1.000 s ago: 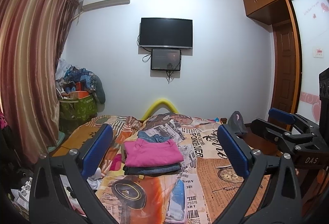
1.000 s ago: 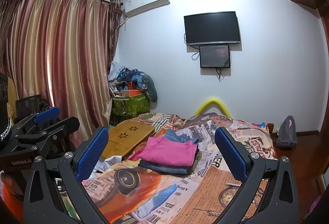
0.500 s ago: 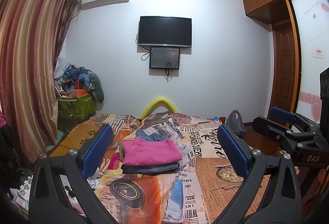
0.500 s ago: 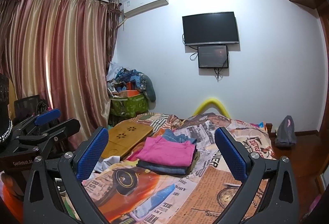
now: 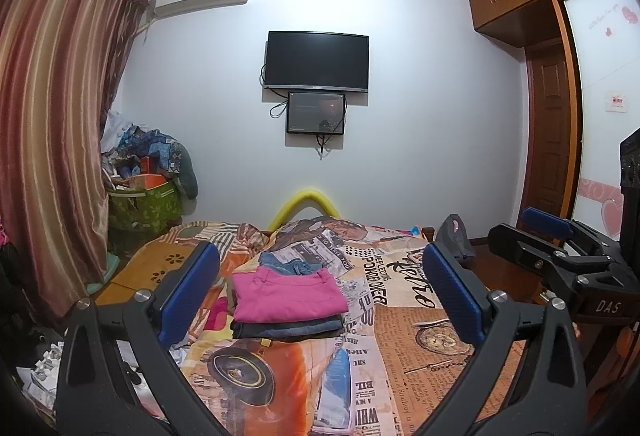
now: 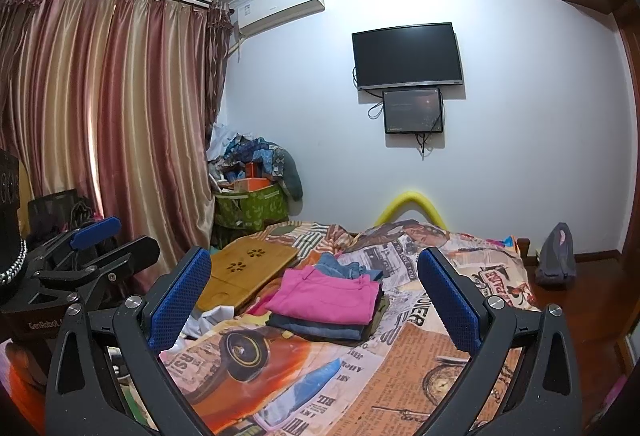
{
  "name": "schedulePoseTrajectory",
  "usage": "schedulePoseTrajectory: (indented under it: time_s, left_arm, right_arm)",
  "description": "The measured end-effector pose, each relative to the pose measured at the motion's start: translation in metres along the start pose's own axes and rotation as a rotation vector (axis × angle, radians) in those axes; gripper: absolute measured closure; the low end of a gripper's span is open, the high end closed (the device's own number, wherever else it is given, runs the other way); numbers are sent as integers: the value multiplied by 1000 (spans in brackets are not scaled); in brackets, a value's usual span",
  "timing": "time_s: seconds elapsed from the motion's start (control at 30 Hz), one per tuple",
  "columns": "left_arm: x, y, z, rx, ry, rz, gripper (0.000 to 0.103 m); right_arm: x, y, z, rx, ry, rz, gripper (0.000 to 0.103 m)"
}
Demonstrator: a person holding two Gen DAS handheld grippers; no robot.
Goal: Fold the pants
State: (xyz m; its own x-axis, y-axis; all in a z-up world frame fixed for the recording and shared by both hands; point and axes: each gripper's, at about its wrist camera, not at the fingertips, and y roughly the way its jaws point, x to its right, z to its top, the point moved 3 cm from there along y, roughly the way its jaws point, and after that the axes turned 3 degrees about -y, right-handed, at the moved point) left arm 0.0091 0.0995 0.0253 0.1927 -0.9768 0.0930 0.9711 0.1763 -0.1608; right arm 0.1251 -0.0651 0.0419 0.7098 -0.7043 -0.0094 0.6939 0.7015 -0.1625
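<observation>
A stack of folded pants lies on the bed, with pink pants (image 5: 286,294) on top and dark denim pairs (image 5: 288,330) beneath; it also shows in the right wrist view (image 6: 326,296). A crumpled blue denim garment (image 5: 290,264) lies just behind the stack. My left gripper (image 5: 320,296) is open and empty, held back from the stack. My right gripper (image 6: 314,304) is open and empty, also short of the stack. The right gripper shows at the right edge of the left wrist view (image 5: 560,252), and the left gripper at the left edge of the right wrist view (image 6: 80,256).
The bed carries a newspaper-print cover (image 5: 400,316). A wooden lap tray (image 6: 244,272) lies on its left side. A green bin piled with clothes (image 5: 140,204) stands by the curtain (image 5: 52,156). A grey bag (image 6: 556,256) sits on the floor at right. A TV (image 5: 316,62) hangs on the wall.
Both views have drifted slightly, so the stack sits a little further left in each. Both grippers stay open and empty.
</observation>
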Motion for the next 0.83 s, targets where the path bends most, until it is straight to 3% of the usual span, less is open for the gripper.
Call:
schedulePoseTrajectory:
  time_s: [0.83]
  left_arm:
    - [2, 1, 0, -13, -6, -17, 0]
  right_arm:
    - [5, 1, 1, 3, 7, -12, 0]
